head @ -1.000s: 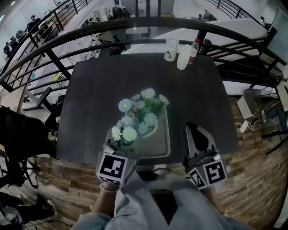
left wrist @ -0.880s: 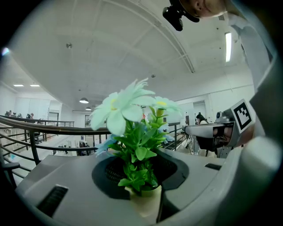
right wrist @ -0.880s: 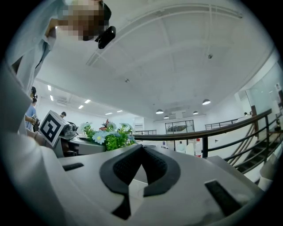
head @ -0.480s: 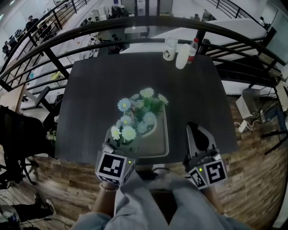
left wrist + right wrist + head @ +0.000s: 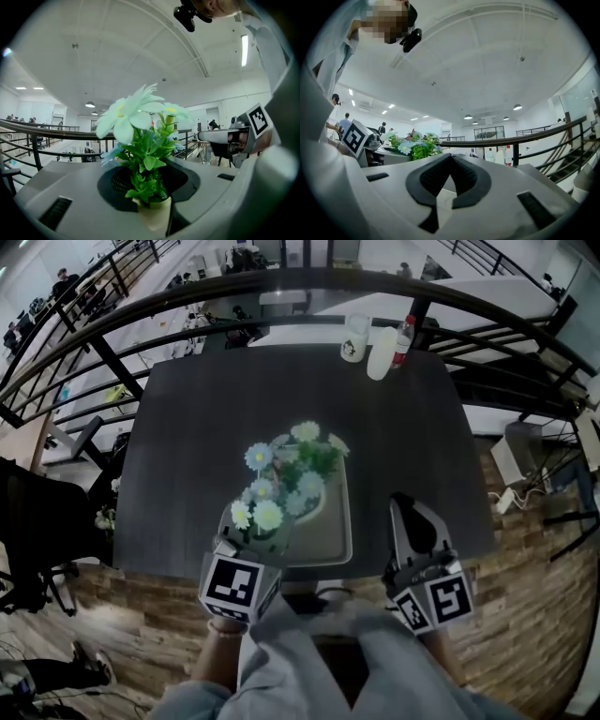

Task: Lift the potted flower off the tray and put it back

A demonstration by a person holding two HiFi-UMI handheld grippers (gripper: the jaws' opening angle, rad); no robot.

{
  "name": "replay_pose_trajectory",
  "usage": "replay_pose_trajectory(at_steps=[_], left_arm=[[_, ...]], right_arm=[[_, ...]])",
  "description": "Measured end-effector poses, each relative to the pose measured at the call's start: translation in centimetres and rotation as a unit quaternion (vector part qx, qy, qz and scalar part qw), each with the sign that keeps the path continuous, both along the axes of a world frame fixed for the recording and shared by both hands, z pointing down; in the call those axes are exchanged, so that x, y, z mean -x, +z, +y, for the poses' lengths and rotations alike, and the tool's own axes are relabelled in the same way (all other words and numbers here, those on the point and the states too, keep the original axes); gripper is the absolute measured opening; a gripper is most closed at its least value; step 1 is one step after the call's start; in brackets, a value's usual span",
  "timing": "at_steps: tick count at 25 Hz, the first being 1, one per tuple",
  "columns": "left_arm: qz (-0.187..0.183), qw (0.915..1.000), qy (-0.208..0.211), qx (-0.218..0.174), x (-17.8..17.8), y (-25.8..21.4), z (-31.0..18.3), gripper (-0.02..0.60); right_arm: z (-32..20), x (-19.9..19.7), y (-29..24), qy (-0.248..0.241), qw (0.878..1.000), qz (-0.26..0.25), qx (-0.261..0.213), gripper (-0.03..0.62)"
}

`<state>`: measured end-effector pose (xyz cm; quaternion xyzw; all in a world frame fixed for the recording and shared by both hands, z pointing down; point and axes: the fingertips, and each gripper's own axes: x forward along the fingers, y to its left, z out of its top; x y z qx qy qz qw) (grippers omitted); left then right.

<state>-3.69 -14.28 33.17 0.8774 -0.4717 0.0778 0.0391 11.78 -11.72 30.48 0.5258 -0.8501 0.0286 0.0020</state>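
My left claw (image 5: pixel 251 540) pinches the potted flower by its small cream pot (image 5: pixel 154 214), one jaw on each side, and the pads press on the pot's wall. The plant rises straight up out of my grip. It has a thick tuft of glossy green leaves (image 5: pixel 147 161), a big white bloom with a yellow heart (image 5: pixel 125 117) leaning towards 10 o'clock, and paler blue-tinted petals behind it. Seen from my head, the blooms (image 5: pixel 281 486) are white, pale blue and cream with yellow centres. They spread from my left claw towards 1 o'clock, over the grey-beige tray (image 5: pixel 336 545). The tray sits at 6 o'clock on the dark table (image 5: pixel 187 427), close to the near edge, and my left claw is at its 7 o'clock corner. A pale curved rim shows under the blooms on the tray's 3 o'clock side. I cannot tell whether the pot's base rests on the tray or hangs just above it. My right claw (image 5: pixel 412 510) is at 4 o'clock from the tray, well apart from it over the table's near edge. Its dark pads meet at the tips with nothing between them. At 12 o'clock, on the table's far edge, stand a white cup (image 5: pixel 355 338), a white tube (image 5: pixel 382 354) and a red-capped bottle (image 5: pixel 403 341).
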Motion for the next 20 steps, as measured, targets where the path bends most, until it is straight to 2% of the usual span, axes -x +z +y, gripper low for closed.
replay_pose_trajectory(at_steps=[20], left_arm=[[-0.002,0.9992,0.013,0.037,0.2,5.6,-0.5,0.123]], right_arm=[[0.0,1.1,2.0,-0.015,0.999,0.012,0.036,0.003]])
